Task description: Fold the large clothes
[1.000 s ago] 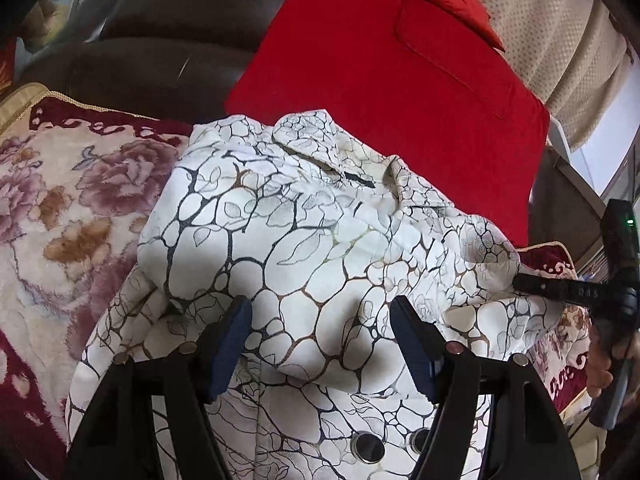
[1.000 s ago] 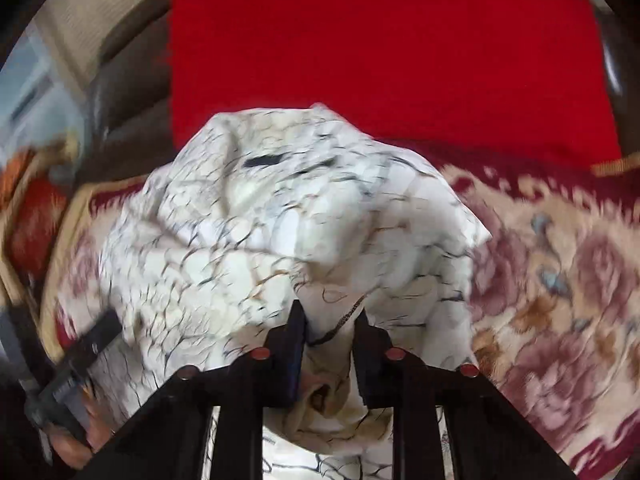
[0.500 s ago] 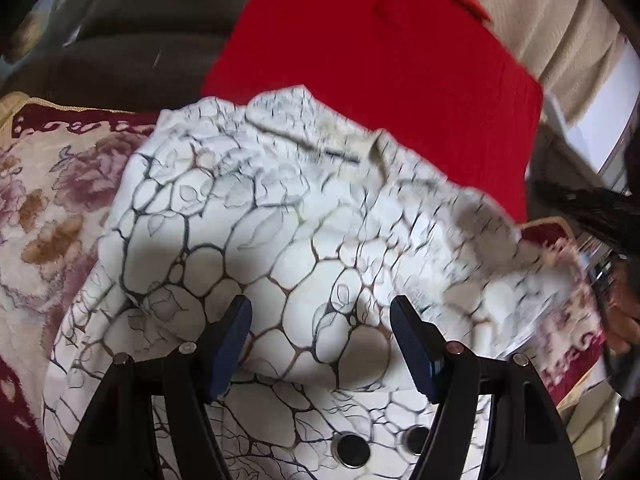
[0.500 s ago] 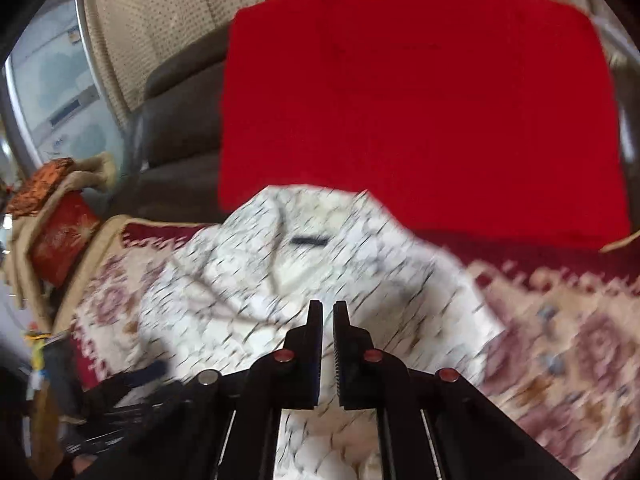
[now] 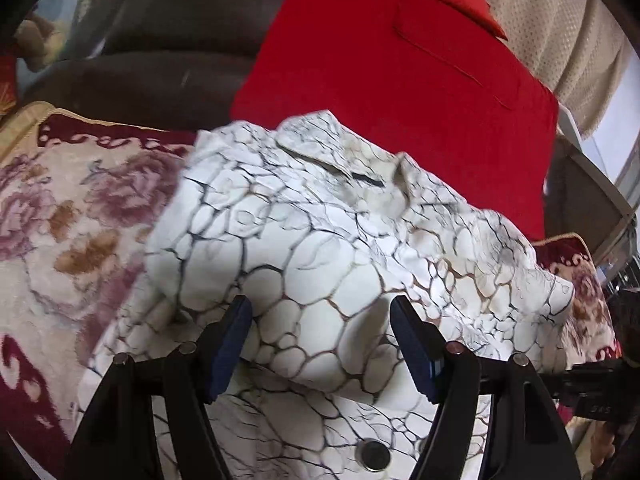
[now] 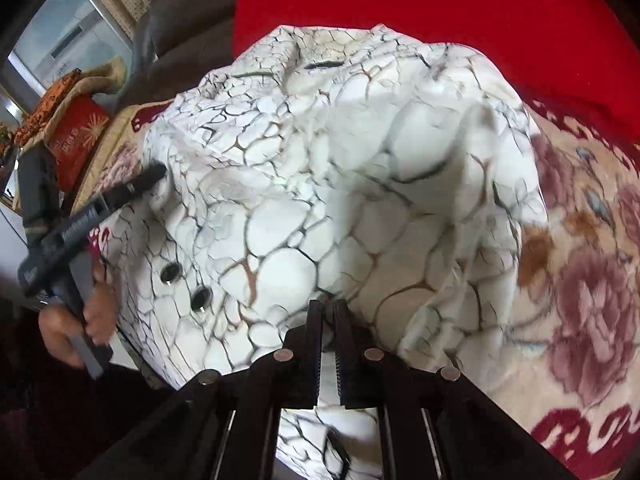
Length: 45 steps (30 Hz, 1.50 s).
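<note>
White shirt point(image 5: 320, 264) with dark vein print: lies bunched on the floral blanket point(image 5: 68, 240), collar toward the red cushion point(image 5: 400, 92). My left gripper point(image 5: 320, 340): jaws spread wide over a fold, pads not pressing. My right gripper point(image 6: 329, 320): jaws nearly together; whether they pinch cloth, I cannot tell.

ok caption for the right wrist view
Shut right gripper over a white patterned coat on a floral blanket.
</note>
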{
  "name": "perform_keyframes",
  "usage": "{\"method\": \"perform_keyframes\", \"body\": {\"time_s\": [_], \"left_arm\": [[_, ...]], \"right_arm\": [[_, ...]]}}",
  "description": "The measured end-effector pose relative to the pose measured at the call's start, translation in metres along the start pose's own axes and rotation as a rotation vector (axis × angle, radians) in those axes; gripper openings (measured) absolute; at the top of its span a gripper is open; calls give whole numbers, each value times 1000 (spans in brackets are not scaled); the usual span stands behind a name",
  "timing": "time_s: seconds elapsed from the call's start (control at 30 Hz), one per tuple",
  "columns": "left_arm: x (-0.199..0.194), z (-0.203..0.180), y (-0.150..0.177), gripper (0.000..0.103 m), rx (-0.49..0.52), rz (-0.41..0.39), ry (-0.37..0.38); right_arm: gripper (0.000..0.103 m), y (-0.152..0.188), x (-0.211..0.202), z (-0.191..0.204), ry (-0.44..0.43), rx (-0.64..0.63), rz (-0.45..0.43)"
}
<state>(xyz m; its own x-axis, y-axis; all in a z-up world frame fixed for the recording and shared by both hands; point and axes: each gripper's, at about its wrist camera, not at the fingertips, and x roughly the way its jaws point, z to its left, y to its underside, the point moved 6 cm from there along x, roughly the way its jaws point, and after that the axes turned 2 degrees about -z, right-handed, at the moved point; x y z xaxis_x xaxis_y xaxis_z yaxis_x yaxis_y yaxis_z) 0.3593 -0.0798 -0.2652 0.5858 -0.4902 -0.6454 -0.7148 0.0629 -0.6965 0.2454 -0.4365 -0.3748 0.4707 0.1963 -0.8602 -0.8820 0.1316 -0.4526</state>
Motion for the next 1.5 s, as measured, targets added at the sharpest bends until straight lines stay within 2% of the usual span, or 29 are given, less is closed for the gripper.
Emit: {"method": "perform_keyframes", "body": {"time_s": [0.1, 0.17, 0.2, 0.23, 0.27, 0.3, 0.33, 0.4, 0.47, 0.53, 0.6, 0.7, 0.8, 0.9, 0.93, 1.0, 1.03, 1.1, 1.17, 1.27, 1.37, 1.5], "left_arm": [[2, 5, 1, 72, -20, 12, -1], [3, 7, 2, 72, -17, 13, -11], [2, 8, 1, 72, -17, 10, -17], [2, 9, 1, 72, -17, 7, -27], [4, 11, 1, 72, -16, 11, -42], [8, 11, 1, 72, -11, 23, -61], [12, 12, 4, 72, -2, 46, -76], [20, 11, 10, 73, 42, 85, -103], [19, 7, 12, 73, 92, 80, -122], [18, 5, 12, 73, 109, 78, -126], [16, 8, 9, 73, 80, 72, -110], [3, 9, 1, 73, 29, 17, -72], [1, 6, -1, 73, 46, 0, -94], [15, 9, 4, 75, 63, 55, -143], [21, 9, 7, 75, 73, 79, -161], [24, 9, 9, 77, 102, 82, -186], [25, 6, 10, 79, 121, 82, -198], [28, 2, 14, 86, 152, 96, -213], [30, -2, 16, 87, 177, 99, -226], [32, -2, 16, 88, 185, 102, -230], [33, -1, 16, 89, 182, 101, -226], [33, -2, 17, 90, 193, 99, -231]], "right_arm": [[8, -17, -26, -1, -31, 21, -124], [9, -34, -51, -4, -74, 60, -256], [12, -39, -56, -5, -82, 65, -287], [26, -45, -58, -6, -82, 65, -314], [55, -50, -54, -11, -61, 74, -312], [71, -53, -48, -16, -41, 94, -299], [77, -54, -35, -28, -11, 151, -284], [75, -52, -14, -41, 1, 204, -272], [74, -48, 7, -53, 23, 234, -241], [74, -49, 2, -51, 44, 216, -269], [74, -49, -8, -43, 73, 181, -275], [74, -54, -30, -36, 57, 175, -345], [74, -57, -50, -34, 33, 188, -415], [74, -53, -37, -29, -4, 189, -376], [74, -49, -27, -29, 16, 181, -348], [68, -39, 0, -31, 61, 172, -262], [65, -37, 4, -33, 74, 173, -249], [64, -38, 2, -33, 84, 172, -269], [62, -42, -9, -30, 86, 170, -288], [62, -54, -34, -26, 65, 169, -383], [62, -66, -43, -24, 64, 176, -432], [62, -79, -10, -37, 100, 218, -355]]}}
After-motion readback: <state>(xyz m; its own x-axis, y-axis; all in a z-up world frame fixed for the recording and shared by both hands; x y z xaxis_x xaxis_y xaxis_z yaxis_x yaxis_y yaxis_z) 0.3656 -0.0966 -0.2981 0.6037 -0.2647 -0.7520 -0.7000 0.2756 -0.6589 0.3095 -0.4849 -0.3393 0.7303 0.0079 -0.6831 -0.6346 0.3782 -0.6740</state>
